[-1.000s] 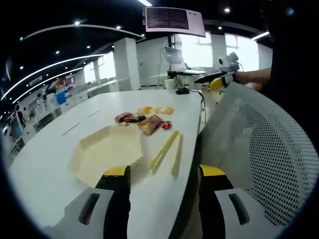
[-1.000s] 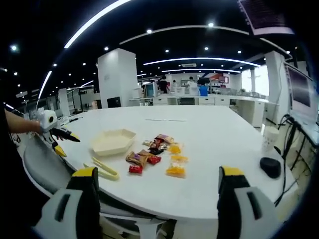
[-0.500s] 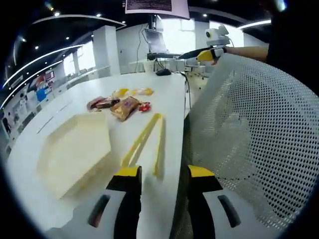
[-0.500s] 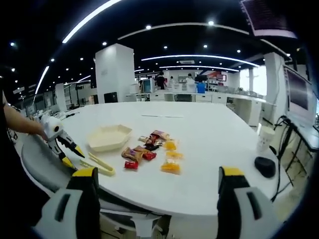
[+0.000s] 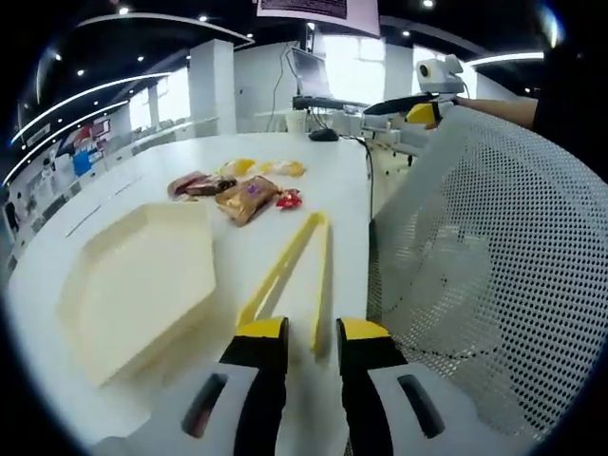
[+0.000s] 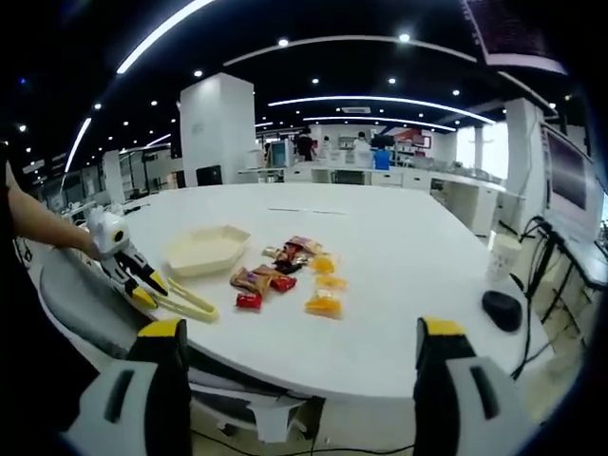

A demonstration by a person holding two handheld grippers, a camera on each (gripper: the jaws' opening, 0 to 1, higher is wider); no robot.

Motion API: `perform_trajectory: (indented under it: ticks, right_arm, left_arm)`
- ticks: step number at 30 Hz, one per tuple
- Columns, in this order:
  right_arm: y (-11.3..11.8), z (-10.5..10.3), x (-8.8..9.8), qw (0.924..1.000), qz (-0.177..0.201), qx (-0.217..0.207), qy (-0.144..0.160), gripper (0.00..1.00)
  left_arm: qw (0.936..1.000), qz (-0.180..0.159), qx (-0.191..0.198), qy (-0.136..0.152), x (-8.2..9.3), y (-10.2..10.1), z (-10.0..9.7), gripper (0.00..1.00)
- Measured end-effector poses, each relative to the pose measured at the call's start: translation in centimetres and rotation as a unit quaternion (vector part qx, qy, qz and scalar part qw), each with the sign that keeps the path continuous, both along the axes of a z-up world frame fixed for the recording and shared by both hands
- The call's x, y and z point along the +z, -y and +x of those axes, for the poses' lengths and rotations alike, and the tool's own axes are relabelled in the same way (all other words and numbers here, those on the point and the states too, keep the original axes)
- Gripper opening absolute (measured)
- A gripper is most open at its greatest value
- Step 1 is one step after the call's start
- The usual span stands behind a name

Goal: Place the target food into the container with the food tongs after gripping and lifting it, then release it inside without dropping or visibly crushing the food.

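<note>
Over the last second the left gripper [image 5: 312, 334] has come down to the near end of the yellow food tongs [image 5: 290, 271], and its 2 jaws, wide apart before, have narrowed until they sit just either side of the tongs' joined end; whether they already pinch it I cannot tell. I take this as the start of picking up the tool, so no food has been lifted yet. The right gripper [image 6: 302, 340] hangs back off the table edge with its jaws spread wide and nothing between them. The tongs lie flat on the white table [image 5: 342, 195], arms splayed in a narrow V (open end pointing toward the food), just beside the cream hexagonal container [image 5: 133, 280]. The wrapped snacks [image 5: 249, 198] lie in a loose cluster beyond the tongs, red, brown and orange packets, apart from the container.
</note>
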State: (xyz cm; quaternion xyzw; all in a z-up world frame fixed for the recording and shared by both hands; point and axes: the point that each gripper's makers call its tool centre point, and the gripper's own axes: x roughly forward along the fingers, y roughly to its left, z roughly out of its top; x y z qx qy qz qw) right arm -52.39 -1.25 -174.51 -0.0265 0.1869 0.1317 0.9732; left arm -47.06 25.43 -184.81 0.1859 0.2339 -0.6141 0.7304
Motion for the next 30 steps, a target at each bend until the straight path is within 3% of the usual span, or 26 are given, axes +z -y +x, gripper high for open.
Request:
perform_trajectory:
  ticks: [6, 8, 14, 16, 19, 25, 30]
  right_arm:
    - [-0.7, 0.2, -0.2, 1.0, -0.001, 0.007, -0.006, 1.0]
    - [-0.9, 0.3, -0.2, 1.0, 0.003, 0.009, -0.003, 1.0]
    - [-1.7, 0.6, -0.4, 0.9998, 0.007, 0.017, -0.009, 1.0]
    - [-1.2, 0.7, -0.9, 0.9997, -0.007, 0.0, -0.023, 1.0]
    - [-1.9, 1.1, -0.5, 0.9999, 0.013, -0.001, -0.011, 1.0]
    - [-3.7, 1.6, -0.6, 0.9994, 0.028, 0.014, -0.016, 1.0]
    - [-5.8, 2.5, 0.6, 0.9969, 0.069, 0.038, -0.003, 0.99]
  left_arm:
    - [0.9997, -0.008, 0.014, -0.016, 0.0, 0.1, 0.2, 0.09]
    - [0.9995, -0.01, 0.013, -0.026, -0.1, 0.2, 0.0, 0.02]
    - [0.9996, -0.007, 0.006, -0.028, -0.2, 0.2, -0.3, 0.0]
    - [0.9996, -0.004, -0.005, -0.028, -0.1, 0.4, -0.8, 0.0]
    - [0.999, -0.012, 0.002, -0.042, 0.7, 0.5, -0.8, 0.0]
    - [0.9991, -0.012, 0.002, -0.04, 2.2, 0.6, -1.3, 0.0]
    - [0.999, -0.032, -0.008, -0.029, 5.0, 1.1, -2.7, 0.0]
